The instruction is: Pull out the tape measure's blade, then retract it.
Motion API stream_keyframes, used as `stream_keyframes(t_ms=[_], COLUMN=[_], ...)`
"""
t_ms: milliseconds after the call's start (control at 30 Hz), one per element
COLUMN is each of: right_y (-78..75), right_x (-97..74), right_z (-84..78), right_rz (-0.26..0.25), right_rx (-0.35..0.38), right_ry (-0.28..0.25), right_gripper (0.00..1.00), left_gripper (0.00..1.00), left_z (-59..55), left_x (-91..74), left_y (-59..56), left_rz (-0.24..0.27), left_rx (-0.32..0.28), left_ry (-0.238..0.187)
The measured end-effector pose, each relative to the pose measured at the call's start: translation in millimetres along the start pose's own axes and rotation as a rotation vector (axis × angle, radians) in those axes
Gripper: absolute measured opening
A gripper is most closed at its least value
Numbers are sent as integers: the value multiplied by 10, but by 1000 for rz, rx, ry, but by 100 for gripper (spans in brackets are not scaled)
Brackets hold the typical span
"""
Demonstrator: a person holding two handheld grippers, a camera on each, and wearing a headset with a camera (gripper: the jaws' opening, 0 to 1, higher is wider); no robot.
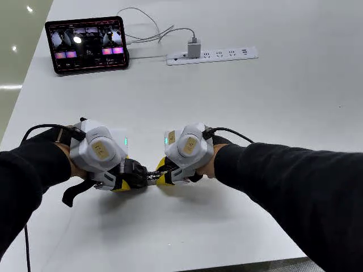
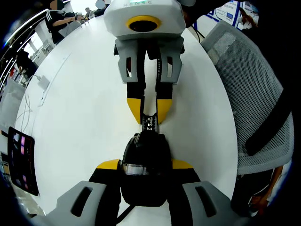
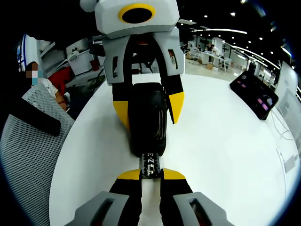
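Observation:
A black tape measure [image 1: 134,173] lies between the two grippers near the table's front edge. My left gripper [image 1: 126,177] is shut on its black body [image 2: 143,165], with the yellow-tipped jaws on either side. A short stretch of the blade [image 2: 149,123], with printed numbers, sticks out of the case. My right gripper [image 1: 165,173] faces the left one and is shut on the blade's end [image 3: 150,165]. In the right gripper view the case [image 3: 147,117] sits just beyond my right gripper [image 3: 151,175], a few centimetres off.
A tablet [image 1: 87,44] with a lit screen stands at the far left of the white table [image 1: 238,102]. A power strip [image 1: 212,55] with a charger and cables lies behind the middle. A mesh chair [image 2: 249,84] stands close to the table's near edge.

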State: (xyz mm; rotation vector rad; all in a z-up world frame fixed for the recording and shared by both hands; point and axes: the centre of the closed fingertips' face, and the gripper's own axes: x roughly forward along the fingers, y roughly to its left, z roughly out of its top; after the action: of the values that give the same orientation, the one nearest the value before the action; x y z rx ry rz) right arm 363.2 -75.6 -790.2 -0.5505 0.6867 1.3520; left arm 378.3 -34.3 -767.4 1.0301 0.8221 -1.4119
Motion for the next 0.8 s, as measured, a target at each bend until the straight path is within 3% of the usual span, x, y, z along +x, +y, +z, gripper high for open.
stream_keyframes(t_ms=[333,433,700,800], right_y=[8,-9,-5,0], right_x=[40,55,66,57], right_z=[31,54,66,53], right_rz=[-20,-18,-6,-8], right_rx=[-3,44,17,24], right_ry=[21,12,5,6], right_gripper=[12,12,10,10], left_gripper=[32,32,32,32], left_z=[9,10,-14,-8], left_x=[6,5,-7,-15], left_y=[-6,-8,0,8], left_rz=[2,-1,-10,-11], left_rx=[2,4,8,-7], left_ry=[2,5,9,-13])
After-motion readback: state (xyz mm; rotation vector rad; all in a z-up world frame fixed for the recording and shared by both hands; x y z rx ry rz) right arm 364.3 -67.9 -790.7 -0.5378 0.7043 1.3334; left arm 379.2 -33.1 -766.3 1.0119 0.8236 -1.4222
